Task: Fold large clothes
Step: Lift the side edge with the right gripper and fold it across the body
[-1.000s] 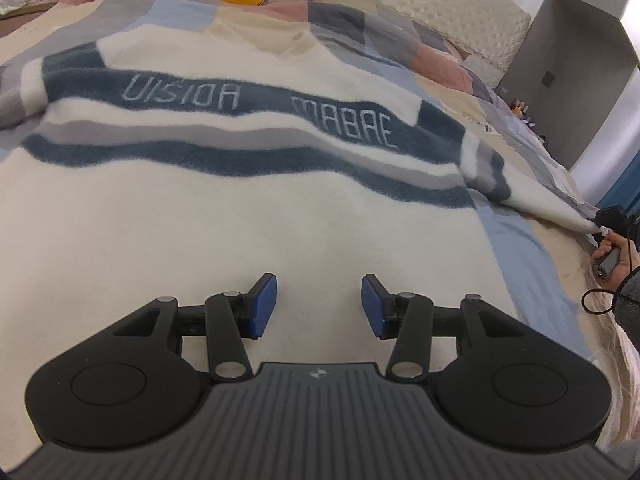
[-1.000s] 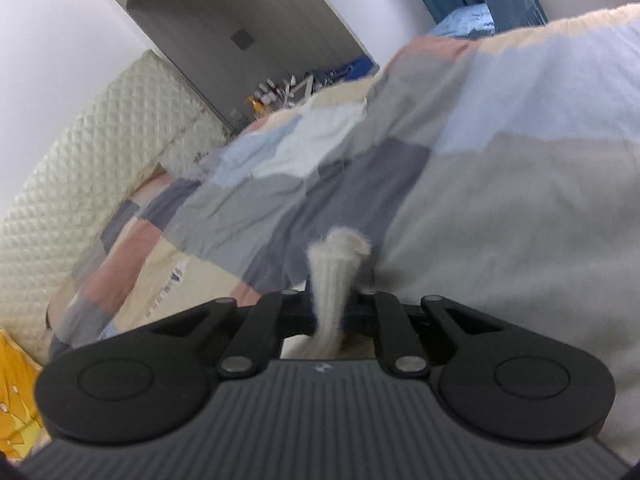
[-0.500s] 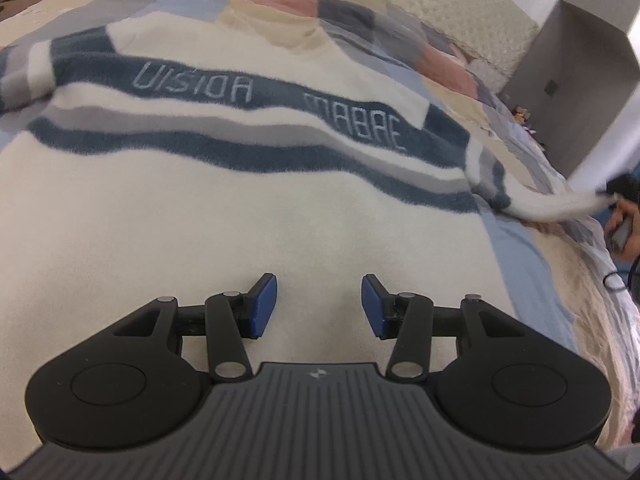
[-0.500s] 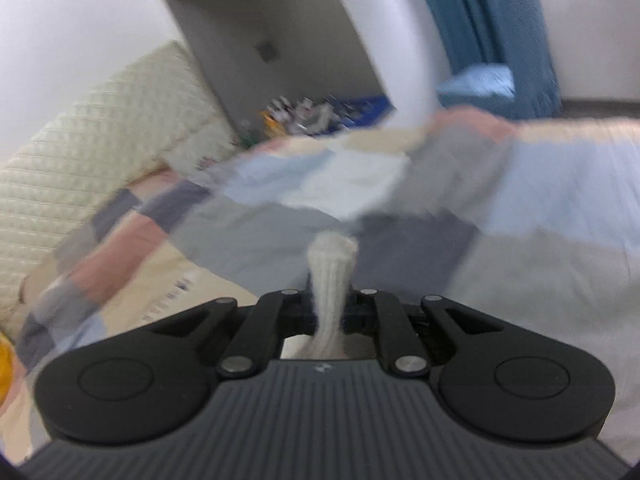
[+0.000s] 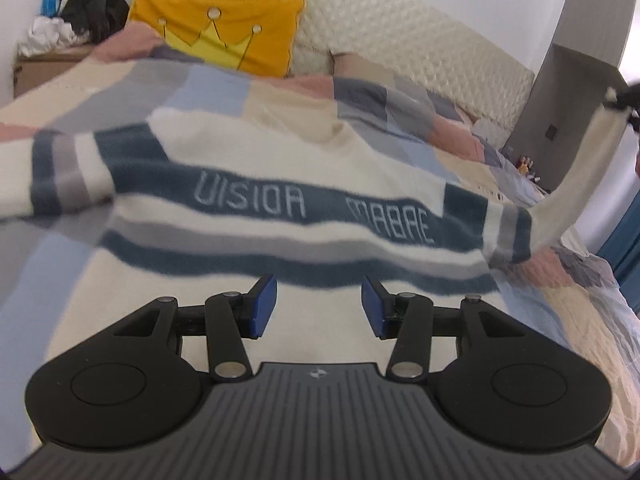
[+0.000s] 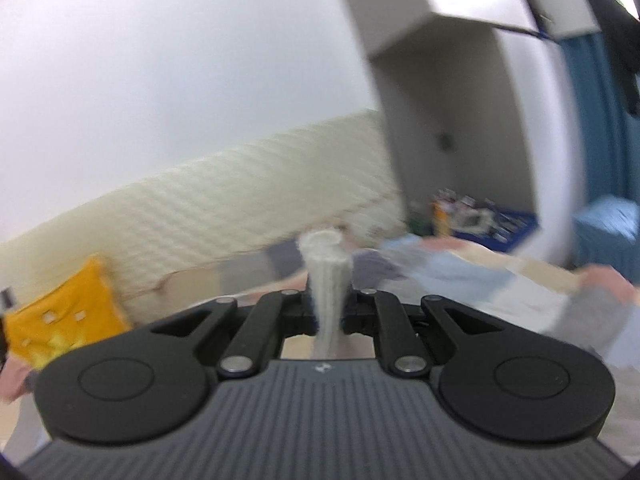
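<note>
Bed [image 5: 560,344] ahead: my right claw [image 6: 327,316] pinches the soft sweater [image 5: 280,168] cuff; my left claw [image 5: 318,310] gapes above its limp body

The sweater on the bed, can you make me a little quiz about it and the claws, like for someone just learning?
1. True or false: the left claw is clamped on the sweater.
2. Which part of the sweater is the right claw pinching? A) the hem B) the sleeve cuff C) the collar
3. Fill in: the pillow against the headboard is ____ with a crown on it.

Key: 1 false, its jaws are open above the cream body. 2 B, and the sleeve is lifted off the bed. 3 yellow.
</note>
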`<control>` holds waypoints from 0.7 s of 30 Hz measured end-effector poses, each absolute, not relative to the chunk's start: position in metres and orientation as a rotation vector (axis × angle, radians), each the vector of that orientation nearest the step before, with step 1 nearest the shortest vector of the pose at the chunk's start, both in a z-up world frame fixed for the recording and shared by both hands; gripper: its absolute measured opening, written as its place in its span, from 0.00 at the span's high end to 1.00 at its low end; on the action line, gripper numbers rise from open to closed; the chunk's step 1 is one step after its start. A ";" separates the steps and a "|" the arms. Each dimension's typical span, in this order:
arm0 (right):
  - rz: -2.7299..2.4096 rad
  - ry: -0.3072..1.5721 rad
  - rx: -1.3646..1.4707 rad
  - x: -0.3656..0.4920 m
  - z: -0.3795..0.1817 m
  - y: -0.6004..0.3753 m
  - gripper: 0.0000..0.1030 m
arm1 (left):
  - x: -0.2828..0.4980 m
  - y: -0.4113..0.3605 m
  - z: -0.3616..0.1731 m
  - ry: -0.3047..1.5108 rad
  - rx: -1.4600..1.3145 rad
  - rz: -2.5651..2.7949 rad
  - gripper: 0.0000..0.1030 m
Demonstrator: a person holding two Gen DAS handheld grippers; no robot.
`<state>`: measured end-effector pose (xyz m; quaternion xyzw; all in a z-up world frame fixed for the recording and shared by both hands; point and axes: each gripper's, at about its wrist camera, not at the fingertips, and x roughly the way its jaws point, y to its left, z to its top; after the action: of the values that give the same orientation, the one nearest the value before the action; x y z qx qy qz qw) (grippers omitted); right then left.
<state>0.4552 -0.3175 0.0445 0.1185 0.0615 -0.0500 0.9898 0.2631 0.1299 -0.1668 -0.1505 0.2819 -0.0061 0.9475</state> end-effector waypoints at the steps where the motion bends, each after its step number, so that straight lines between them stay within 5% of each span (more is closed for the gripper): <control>1: -0.073 0.118 0.215 0.451 0.050 -0.299 0.89 | 0.262 0.134 -0.165 0.563 -0.313 -0.012 0.49; 11: 0.169 0.105 0.066 0.414 0.061 -0.148 0.89 | 0.251 0.164 -0.159 0.523 -0.375 0.000 0.49; 21: 0.508 0.152 -0.057 0.344 0.014 -0.043 0.89 | 0.220 0.221 -0.141 0.404 -0.549 0.099 0.49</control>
<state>0.3437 -0.0426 0.0137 -0.0282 0.0751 0.2511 0.9646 0.2204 0.2211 -0.1413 -0.2689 0.1982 0.0484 0.9413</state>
